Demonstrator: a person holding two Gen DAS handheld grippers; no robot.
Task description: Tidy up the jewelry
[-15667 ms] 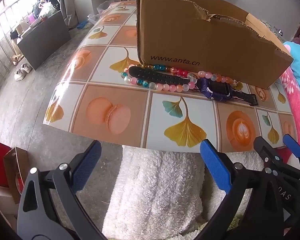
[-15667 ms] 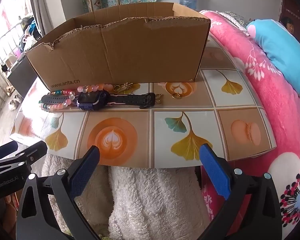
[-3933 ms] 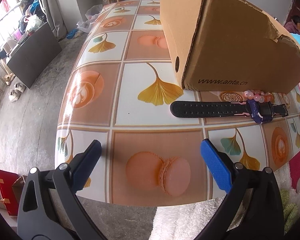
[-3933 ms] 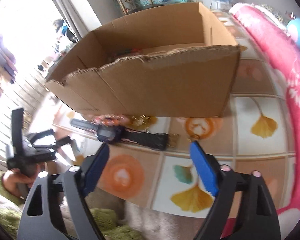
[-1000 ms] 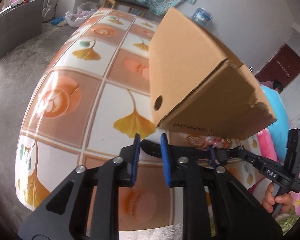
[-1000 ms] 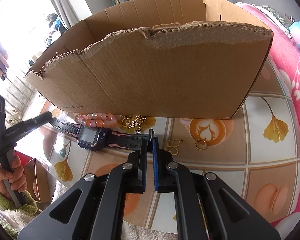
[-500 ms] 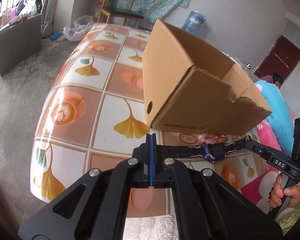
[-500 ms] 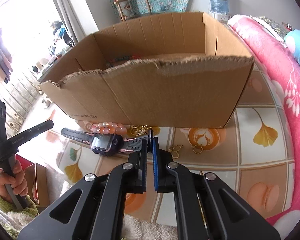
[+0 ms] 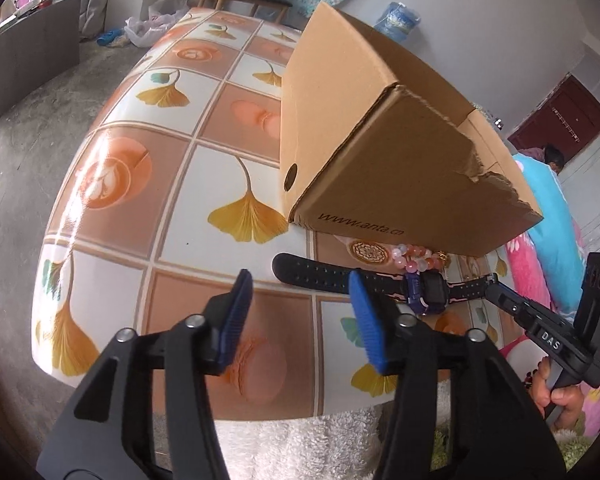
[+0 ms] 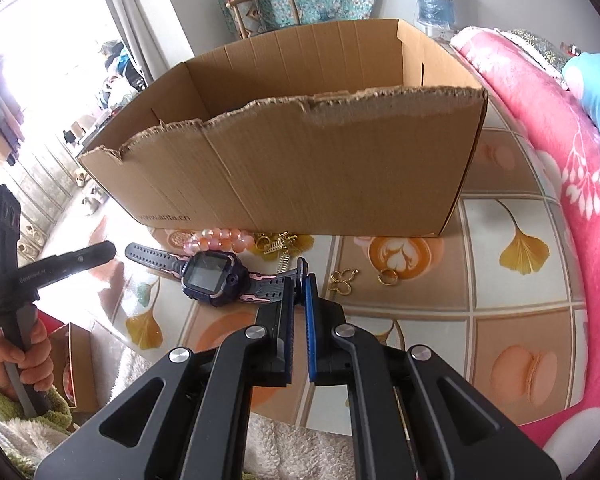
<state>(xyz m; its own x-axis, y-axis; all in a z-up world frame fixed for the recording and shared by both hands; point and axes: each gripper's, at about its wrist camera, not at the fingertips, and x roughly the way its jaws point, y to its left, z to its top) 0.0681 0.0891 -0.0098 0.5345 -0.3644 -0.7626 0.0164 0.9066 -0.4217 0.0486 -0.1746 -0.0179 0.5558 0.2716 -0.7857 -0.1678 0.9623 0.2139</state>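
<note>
Your right gripper (image 10: 299, 280) at lower centre, ribbed blue fingers pinching the rubbery black watch (image 10: 212, 274) strap, your left gripper (image 9: 300, 316) fingers spread wide, corrugated cardboard box (image 10: 300, 168) above, glossy tiled tabletop (image 9: 140, 184).

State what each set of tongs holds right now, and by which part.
The right tongs are shut on the smartwatch, gripping the free end of its strap. The left tongs are open and hold nothing.
</note>
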